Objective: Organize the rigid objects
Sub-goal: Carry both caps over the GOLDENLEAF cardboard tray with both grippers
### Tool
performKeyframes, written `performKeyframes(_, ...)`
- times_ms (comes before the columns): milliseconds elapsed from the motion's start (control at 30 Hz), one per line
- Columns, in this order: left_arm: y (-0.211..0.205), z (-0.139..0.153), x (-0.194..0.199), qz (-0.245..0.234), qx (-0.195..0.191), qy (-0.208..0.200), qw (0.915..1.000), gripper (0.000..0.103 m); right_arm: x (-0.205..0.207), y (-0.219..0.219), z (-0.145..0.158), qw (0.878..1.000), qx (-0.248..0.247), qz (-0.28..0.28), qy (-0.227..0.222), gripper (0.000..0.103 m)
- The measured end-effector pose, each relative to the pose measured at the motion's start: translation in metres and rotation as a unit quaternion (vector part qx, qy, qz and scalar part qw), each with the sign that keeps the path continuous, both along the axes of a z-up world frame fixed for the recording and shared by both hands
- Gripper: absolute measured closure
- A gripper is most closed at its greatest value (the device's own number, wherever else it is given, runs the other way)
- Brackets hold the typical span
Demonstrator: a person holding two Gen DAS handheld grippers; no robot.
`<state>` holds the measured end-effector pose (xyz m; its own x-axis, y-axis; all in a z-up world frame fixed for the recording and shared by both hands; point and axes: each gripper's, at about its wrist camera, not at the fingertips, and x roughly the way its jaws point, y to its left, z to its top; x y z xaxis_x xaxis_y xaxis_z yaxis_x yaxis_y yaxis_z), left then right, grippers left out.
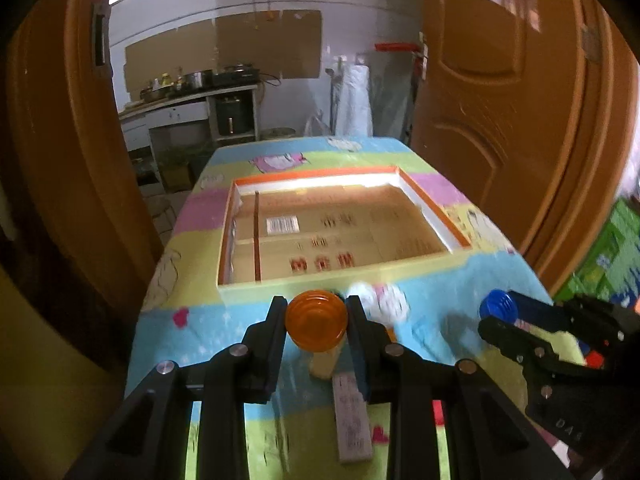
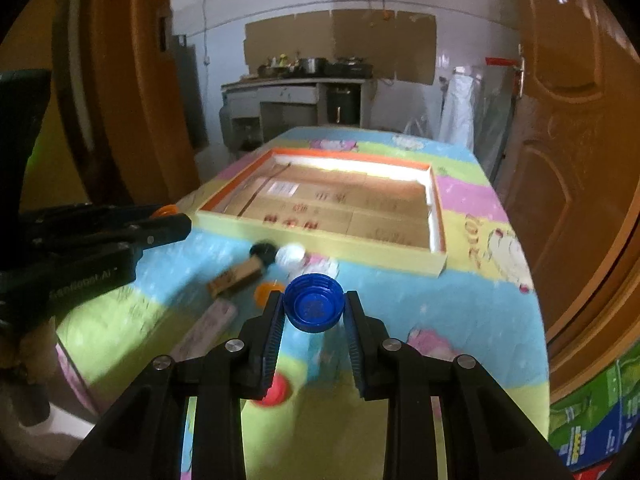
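My left gripper (image 1: 316, 306) is shut on an orange bottle cap (image 1: 316, 322), held above the near part of the cartoon-print table. My right gripper (image 2: 314, 300) is shut on a blue bottle cap (image 2: 314, 308), its hollow side facing the camera. Each gripper shows in the other view: the right gripper (image 1: 500, 318) with the blue cap (image 1: 498, 305) at the right, the left gripper (image 2: 176, 218) with a sliver of the orange cap (image 2: 166, 210) at the left. Ahead of both lies a shallow cardboard tray (image 1: 344, 274) with an orange rim; only cardboard lining shows inside it.
Loose on the cloth below lie a wooden block (image 2: 236, 278), a black cap (image 2: 262, 250), a white cap (image 2: 290, 256), a small orange cap (image 2: 265, 293), a red cap (image 2: 276, 390) and a flat pale strip (image 2: 208, 328). Brown doors flank the table; green cartons (image 2: 592, 412) stand at the right.
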<state>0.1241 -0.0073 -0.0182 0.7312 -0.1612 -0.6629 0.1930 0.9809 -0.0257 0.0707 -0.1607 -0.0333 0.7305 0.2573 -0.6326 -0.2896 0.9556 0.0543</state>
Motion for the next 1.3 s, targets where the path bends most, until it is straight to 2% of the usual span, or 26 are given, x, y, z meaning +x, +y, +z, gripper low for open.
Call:
performKeyframes(400, 0.003, 0.010, 0.061, 0.042, 0.005, 0.000, 0.9991, 0.073, 0.060, -0.008, 0.020, 1.000, 0.000, -0.009, -0.010, 0.073)
performKeyframes(1300, 0.004, -0.017, 0.155, 0.075, 0.014, 0.043, 0.9962, 0.073, 0.174, 0.004, 0.004, 1.000, -0.019, -0.009, 0.017, 0.072)
